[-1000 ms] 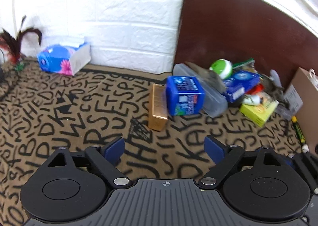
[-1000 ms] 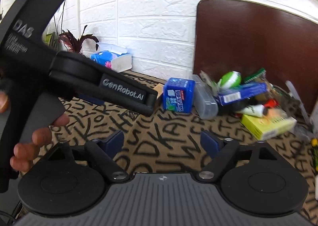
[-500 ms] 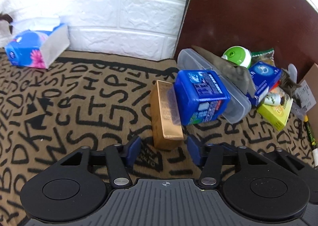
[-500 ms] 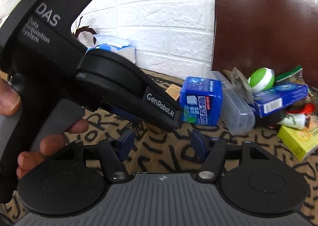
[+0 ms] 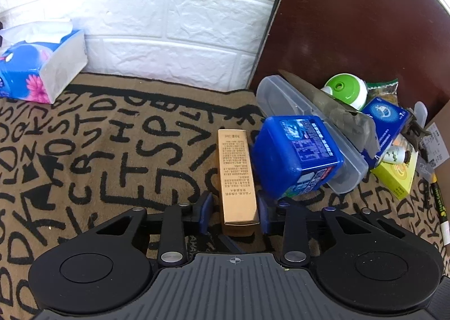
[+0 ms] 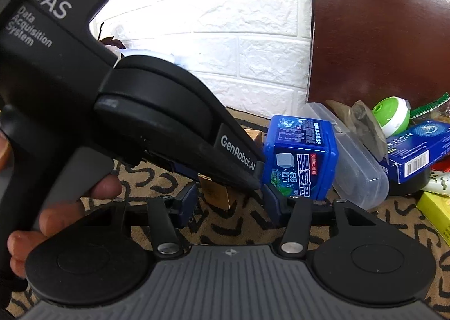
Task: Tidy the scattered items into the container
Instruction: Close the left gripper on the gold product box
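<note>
A gold box (image 5: 236, 168) lies lengthwise on the letter-print mat (image 5: 112, 157). Its near end sits between the fingers of my left gripper (image 5: 235, 214). The jaws are closing; a gap shows at the left pad, and the right pad stands almost against the box. A blue square tub (image 5: 298, 157) leans just right of the gold box. In the right wrist view my right gripper (image 6: 230, 203) is also closing, with nothing gripped. The left gripper's black body (image 6: 168, 128) and the gold box's end (image 6: 216, 193) lie ahead between its fingers. The blue tub (image 6: 301, 157) stands beyond its right finger.
A clear plastic case (image 5: 309, 134), a green-and-white ball (image 5: 346, 92), a blue carton (image 5: 385, 120) and a yellow box (image 5: 396, 176) pile against a brown board (image 5: 351, 24). A cardboard box (image 5: 438, 145) is at the right edge, a tissue box (image 5: 39, 67) far left. A hand (image 6: 56, 221) holds the left gripper.
Both grippers moved forward and down toward the pile, and their jaws narrowed. The gold box, earlier ahead of the left fingers, now lies between them.
</note>
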The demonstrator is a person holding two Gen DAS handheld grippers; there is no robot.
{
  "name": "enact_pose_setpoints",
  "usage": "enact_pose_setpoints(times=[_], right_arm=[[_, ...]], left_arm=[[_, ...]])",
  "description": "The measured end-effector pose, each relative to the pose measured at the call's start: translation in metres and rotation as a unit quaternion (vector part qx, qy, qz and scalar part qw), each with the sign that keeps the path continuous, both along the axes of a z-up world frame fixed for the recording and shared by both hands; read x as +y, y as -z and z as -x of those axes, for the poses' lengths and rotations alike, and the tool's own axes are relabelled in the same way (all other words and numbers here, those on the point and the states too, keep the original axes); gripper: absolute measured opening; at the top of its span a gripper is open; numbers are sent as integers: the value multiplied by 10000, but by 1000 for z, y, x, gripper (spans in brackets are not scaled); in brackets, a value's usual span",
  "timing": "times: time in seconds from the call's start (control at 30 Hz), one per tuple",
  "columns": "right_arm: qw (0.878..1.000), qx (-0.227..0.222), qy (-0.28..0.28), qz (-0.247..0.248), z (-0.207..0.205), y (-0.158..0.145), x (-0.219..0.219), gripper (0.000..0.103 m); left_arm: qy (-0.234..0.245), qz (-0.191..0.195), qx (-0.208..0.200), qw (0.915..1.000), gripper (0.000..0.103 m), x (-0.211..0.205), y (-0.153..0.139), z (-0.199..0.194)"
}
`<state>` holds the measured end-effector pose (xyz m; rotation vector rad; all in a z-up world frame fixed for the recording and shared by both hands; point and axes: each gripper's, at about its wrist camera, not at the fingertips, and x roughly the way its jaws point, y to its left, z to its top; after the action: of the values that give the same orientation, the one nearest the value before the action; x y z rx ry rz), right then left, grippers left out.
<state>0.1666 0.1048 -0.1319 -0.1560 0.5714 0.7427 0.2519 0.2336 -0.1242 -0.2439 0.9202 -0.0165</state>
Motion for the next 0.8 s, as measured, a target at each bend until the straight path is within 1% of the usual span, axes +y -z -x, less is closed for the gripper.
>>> enact_pose_setpoints(times=[0.03, 0.07, 0.1, 0.13, 0.17, 0.2, 0.23, 0.27, 0.3, 0.37, 0.4, 0.53, 0.57, 0.63, 0.7, 0.77, 0.8], right_arm=[[10000, 6, -1, 12, -1, 0, 1, 54], [10000, 8, -18, 15, -1, 0, 1, 50], [10000, -7, -65, 6, 0, 0, 1, 47], [9999, -38, -124, 14, 1, -1, 1, 44], [9999, -61, -151, 53, 1, -1, 1, 43], [9998, -68, -180, 78, 2, -1, 2, 42], [9997, -80, -207, 93, 4, -1, 1, 39], [9996, -109, -221, 104, 6, -2, 0, 33], [9996, -136, -234, 120, 9, -3, -2, 30], [9995, -143, -249, 138, 13, -5, -8, 18], [9995, -117, -263, 132, 15, -6, -12, 17], [9992, -97, -350, 176, 29, -7, -27, 17], [9991, -102, -372, 200, 31, -7, -28, 20], [9991, -78, -367, 199, 35, -7, -31, 22], [9992, -87, -348, 164, 40, -10, -35, 30], [9988, -108, -452, 172, 50, -12, -41, 44], [9986, -144, -471, 180, 55, -13, -45, 46]], left_arm=[[-5, 26, 1, 10000, 51, 1, 0, -1], [-6, 49, 5, 10000, 51, 2, 0, -2], [-1, 67, 9, 10000, 48, 2, 0, -2], [2, 62, 6, 10000, 43, 2, -1, -1], [9, 45, 5, 10000, 37, 2, -1, -2], [14, 24, 6, 10000, 28, 2, -1, -2], [6, -3, 2, 10000, 24, 3, -1, -1], [-12, -10, 0, 10000, 23, 3, -2, 0], [-45, 5, 3, 10000, 23, 3, -2, 3], [-118, 51, 10, 9999, 23, 3, -3, 8], [-150, 66, 20, 9999, 23, 1, -3, 12], [-183, -9, 48, 9998, 22, -12, -4, 28], [-186, -52, 60, 9998, 22, -15, -4, 30], [-229, -48, 100, 9997, 22, -17, -4, 32], [-254, 79, 155, 9995, 22, -18, -6, 36], [-197, 193, 217, 9994, 22, -20, -9, 43], [-143, 223, 227, 9994, 22, -23, -9, 48]])
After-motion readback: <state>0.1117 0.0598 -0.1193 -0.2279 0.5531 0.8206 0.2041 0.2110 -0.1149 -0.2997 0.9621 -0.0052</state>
